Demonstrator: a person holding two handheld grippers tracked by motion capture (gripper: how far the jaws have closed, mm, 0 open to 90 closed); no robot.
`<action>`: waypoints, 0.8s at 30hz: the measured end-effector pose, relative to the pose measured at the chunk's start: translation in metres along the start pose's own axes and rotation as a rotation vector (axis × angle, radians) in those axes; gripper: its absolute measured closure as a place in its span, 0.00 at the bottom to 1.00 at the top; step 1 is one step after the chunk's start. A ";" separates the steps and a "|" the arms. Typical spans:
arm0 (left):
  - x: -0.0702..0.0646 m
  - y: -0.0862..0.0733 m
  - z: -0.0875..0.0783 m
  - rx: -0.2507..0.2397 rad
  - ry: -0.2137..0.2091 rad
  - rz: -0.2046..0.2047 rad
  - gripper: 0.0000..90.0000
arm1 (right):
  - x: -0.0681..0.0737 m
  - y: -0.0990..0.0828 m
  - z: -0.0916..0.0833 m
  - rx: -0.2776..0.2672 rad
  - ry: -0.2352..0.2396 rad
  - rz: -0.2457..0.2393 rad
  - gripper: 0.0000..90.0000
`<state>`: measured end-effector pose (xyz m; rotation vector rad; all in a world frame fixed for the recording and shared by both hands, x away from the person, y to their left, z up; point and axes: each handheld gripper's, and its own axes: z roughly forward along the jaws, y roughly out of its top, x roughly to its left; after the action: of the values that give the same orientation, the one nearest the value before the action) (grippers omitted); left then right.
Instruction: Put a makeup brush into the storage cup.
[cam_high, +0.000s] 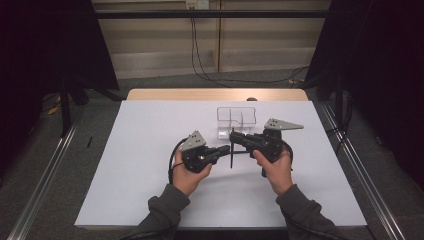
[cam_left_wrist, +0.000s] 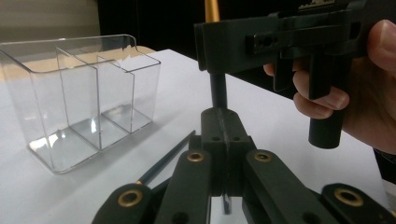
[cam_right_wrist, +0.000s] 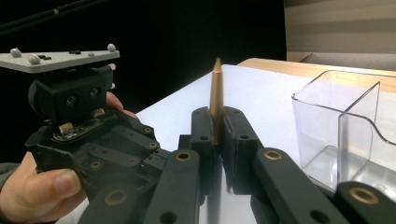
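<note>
Scene: a person is working two hand-held grippers over a white table (cam_high: 150, 165), with a clear organizer (cam_high: 236, 121) standing just beyond the hands.

Left gripper (cam_high: 224, 150): its jaws are sitting together, pinching the lower part of a pencil (cam_high: 232, 150); in the left gripper view the dark shaft (cam_left_wrist: 218, 88) is rising straight out of the closed tips.

Right gripper (cam_high: 235, 137): it is clamping the same pencil higher up; in the right gripper view the golden pointed end (cam_right_wrist: 216, 93) is sticking up between the pressed-together jaws.

Pencil: it is standing roughly upright above the table, gripped at two heights at once, just in front of the organizer and not inside it.

Second pencil (cam_left_wrist: 166, 161): a dark one is lying flat on the table near the organizer's front corner, untouched.

Organizer: its compartments (cam_left_wrist: 84, 130) are looking empty as far as the clear walls show.

Done so far: one pencil is lifted off the table, and both grippers are sharing it mid-handover.

Left to do: by my reading, one gripper needs to let go, the pencil needs dropping into a compartment, and the lying one is waiting its turn.
</note>
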<state>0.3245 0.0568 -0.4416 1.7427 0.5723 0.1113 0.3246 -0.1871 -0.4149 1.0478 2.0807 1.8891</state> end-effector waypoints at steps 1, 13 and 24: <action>0.000 0.000 0.000 0.001 0.000 0.002 1.00 | 0.000 0.000 0.000 -0.001 0.003 0.003 0.93; 0.002 0.002 -0.002 -0.016 -0.008 -0.019 0.89 | 0.003 0.006 -0.004 -0.004 -0.002 -0.060 0.94; 0.005 0.002 0.000 -0.034 -0.023 0.010 0.71 | 0.002 0.007 -0.009 -0.012 -0.004 -0.078 0.94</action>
<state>0.3297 0.0589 -0.4406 1.7120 0.5419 0.1080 0.3211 -0.1934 -0.4064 0.9527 2.0740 1.8585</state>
